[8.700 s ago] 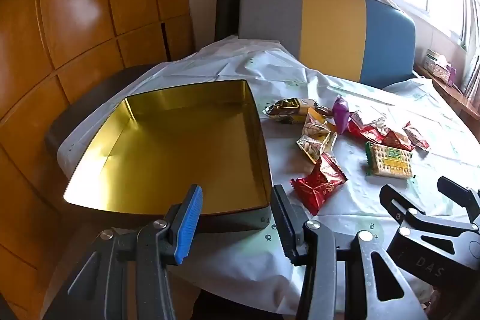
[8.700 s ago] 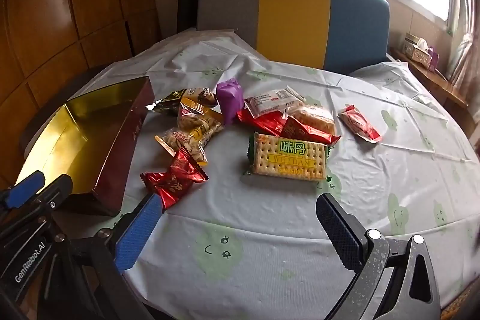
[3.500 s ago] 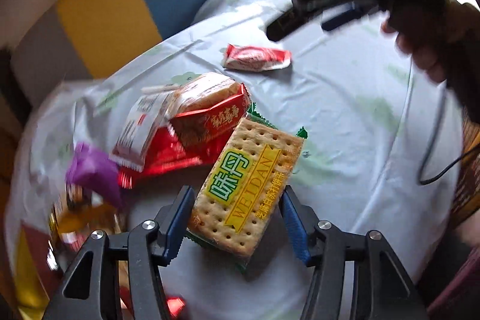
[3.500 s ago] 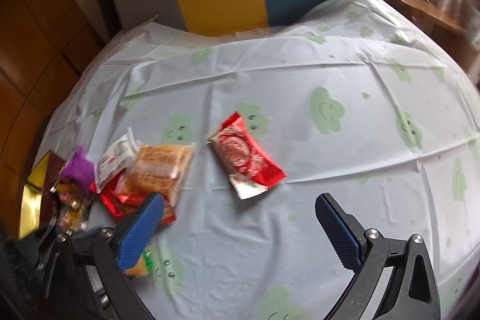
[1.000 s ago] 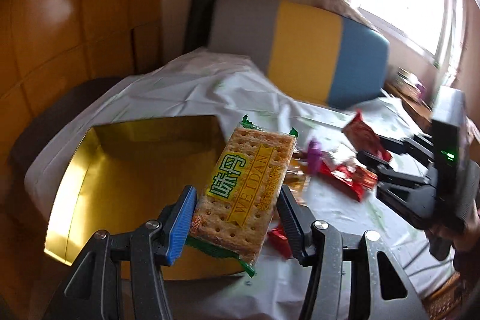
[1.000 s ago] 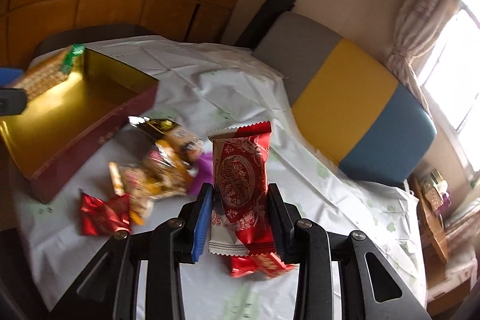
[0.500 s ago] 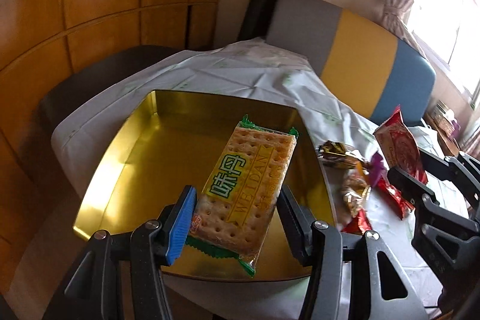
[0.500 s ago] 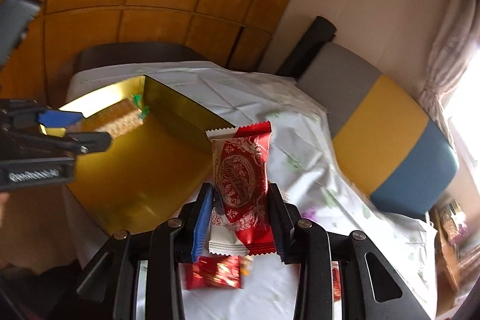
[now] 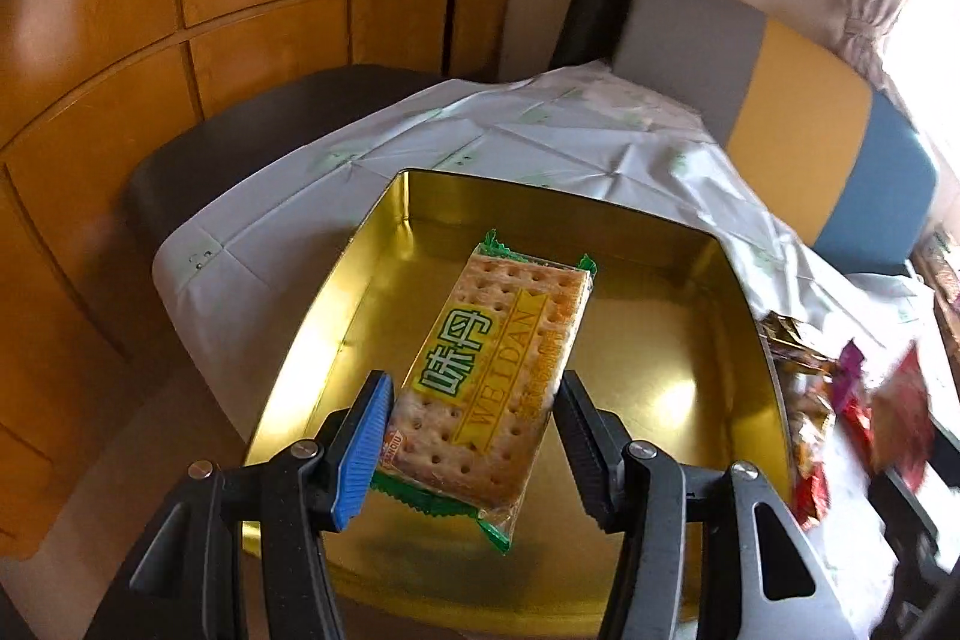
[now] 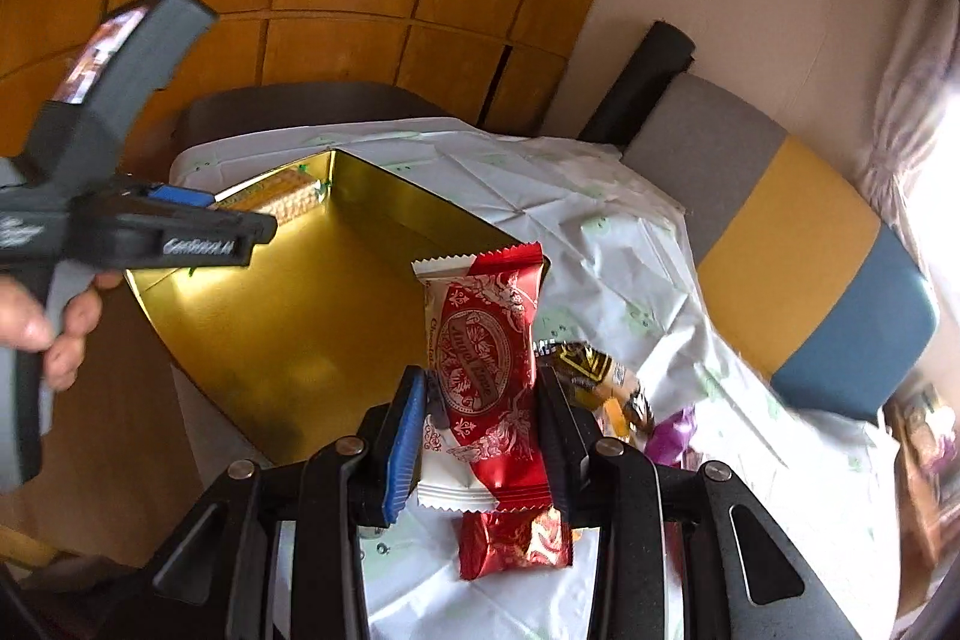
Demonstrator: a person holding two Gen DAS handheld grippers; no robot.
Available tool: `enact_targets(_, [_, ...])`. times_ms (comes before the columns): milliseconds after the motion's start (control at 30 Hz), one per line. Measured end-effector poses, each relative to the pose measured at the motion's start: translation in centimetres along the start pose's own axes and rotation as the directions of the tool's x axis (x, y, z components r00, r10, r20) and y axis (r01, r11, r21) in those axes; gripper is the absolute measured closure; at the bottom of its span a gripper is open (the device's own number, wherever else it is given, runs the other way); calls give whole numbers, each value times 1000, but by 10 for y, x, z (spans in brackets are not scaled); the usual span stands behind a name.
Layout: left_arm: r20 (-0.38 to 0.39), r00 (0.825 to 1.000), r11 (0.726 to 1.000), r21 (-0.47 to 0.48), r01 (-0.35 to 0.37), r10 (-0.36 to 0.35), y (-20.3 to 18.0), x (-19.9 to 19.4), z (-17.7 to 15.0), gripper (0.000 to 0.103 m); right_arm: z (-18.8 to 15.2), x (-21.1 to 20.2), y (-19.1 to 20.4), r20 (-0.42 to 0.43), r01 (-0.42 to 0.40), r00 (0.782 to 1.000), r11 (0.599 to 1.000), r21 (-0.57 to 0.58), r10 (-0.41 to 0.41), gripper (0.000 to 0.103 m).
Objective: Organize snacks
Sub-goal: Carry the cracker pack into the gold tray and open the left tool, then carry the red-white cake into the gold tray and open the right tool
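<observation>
My left gripper (image 9: 474, 430) is shut on a cracker pack (image 9: 486, 370) with a yellow-green label and holds it over the open gold tin (image 9: 672, 388). In the right wrist view the left gripper (image 10: 240, 214) and the cracker pack (image 10: 282, 193) hang over the tin's (image 10: 288, 328) far left corner. My right gripper (image 10: 480, 436) is shut on a red and white chocolate wrapper (image 10: 486, 370), held upright above the tin's near right edge. The tin's floor shows nothing lying on it.
Several loose snacks lie on the white tablecloth (image 10: 600, 220) right of the tin: a red wrapper (image 10: 516, 544), a gold-black one (image 10: 594, 370), a purple one (image 10: 672, 430). They show blurred in the left wrist view (image 9: 840, 400). A grey-yellow-blue chair back (image 9: 798, 130) stands behind.
My left gripper has carried the cracker pack further over the tin and lower. My right gripper has brought the red and white wrapper closer to the tin's edge.
</observation>
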State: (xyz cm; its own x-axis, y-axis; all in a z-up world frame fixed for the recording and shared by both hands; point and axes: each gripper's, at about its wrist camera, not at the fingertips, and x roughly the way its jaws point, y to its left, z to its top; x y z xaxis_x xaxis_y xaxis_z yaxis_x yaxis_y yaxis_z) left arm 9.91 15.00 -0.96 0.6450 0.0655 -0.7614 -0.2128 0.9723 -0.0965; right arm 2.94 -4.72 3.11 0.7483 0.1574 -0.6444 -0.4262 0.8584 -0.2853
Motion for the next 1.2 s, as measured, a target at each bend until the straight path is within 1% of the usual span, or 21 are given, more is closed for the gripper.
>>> enact_targets(67, [-33, 999, 1000, 8, -21, 21, -3, 12, 5, 47, -5, -3, -6, -8, 8, 1000, 999, 31, -8, 67])
enact_targets(100, [-51, 998, 999, 28, -38, 39, -7, 18, 6, 46, -8, -5, -9, -12, 16, 1000, 999, 52, -15, 67])
enact_targets(167, [-66, 996, 997, 42, -57, 60, -11, 25, 5, 45, -13, -7, -17, -23, 22, 1000, 996, 92, -20, 67])
enact_targets(233, [-53, 996, 997, 25, -73, 74, -12, 24, 2, 30, -20, -7, -26, -39, 33, 999, 990, 138, -28, 67])
enact_targets(300, [-30, 998, 998, 13, -56, 56, -15, 20, -3, 22, -28, -5, -33, -63, 32, 998, 982, 184, -21, 67])
enact_targets(333, [-25, 999, 999, 10, -47, 47, -16, 18, -6, 22, -34, -2, -38, -77, 32, 997, 977, 213, -16, 67])
enact_targets(400, [-21, 998, 999, 7, -52, 52, -17, 13, -11, 22, -43, 1, -41, -97, 35, 995, 969, 243, -12, 67])
enact_targets(500, [10, 1000, 1000, 3, -21, 21, -18, -4, -23, 22, -57, 4, -44, -119, 45, 993, 959, 280, -12, 67])
enact_targets(567, [35, 999, 999, 24, -23, 22, -21, -15, -31, 22, -64, 5, -46, -127, 50, 992, 953, 299, -13, 67])
enact_targets(633, [66, 998, 999, 43, -11, 9, -26, -29, -40, 22, -70, 4, -49, -129, 60, 991, 948, 312, -20, 67])
enact_targets(700, [76, 997, 998, 60, 13, -17, -32, -39, -48, 22, -76, 3, -51, -134, 67, 991, 940, 335, -23, 67])
enact_targets(800, [93, 995, 996, 88, 32, -40, -43, -52, -60, 22, -85, 1, -57, -138, 74, 990, 917, 393, -21, 67])
enact_targets(933, [84, 993, 992, 104, 73, -82, -59, -61, -70, 22, -97, 1, -69, -140, 62, 990, 877, 477, 6, 67])
enact_targets(1033, [81, 993, 987, 137, 80, -91, -70, -64, -73, 22, -102, 0, -74, -141, 65, 990, 866, 495, 6, 67])
enact_targets(1200, [79, 992, 980, 184, 79, -95, -83, -66, -80, 22, -104, -3, -76, -135, 65, 991, 860, 505, 4, 67])
